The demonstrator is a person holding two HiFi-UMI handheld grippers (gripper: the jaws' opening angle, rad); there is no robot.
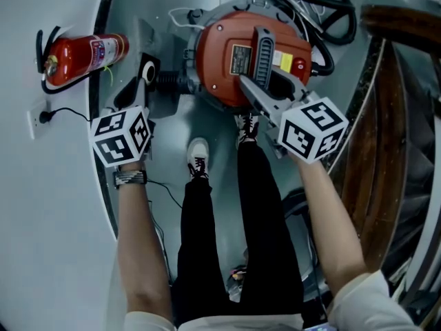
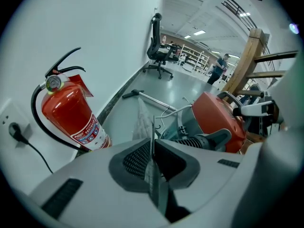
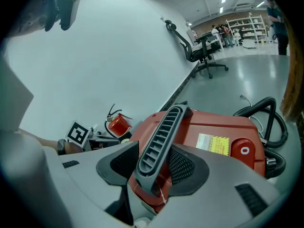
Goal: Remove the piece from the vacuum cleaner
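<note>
Right gripper (image 3: 153, 166) is clamped on the grey handle (image 3: 164, 132) atop the red vacuum cleaner (image 3: 223, 125), best held steady while the closed, empty left gripper (image 2: 152, 163) opens for the hose fitting (image 1: 169, 81) on its left.

Hose (image 1: 350, 19) cropped; vacuum cleaner (image 1: 222, 57) partly covered.

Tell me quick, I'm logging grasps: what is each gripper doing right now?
Left gripper: jaws shut, nothing between them.
Right gripper: jaws shut on the handle of the vacuum cleaner.
</note>
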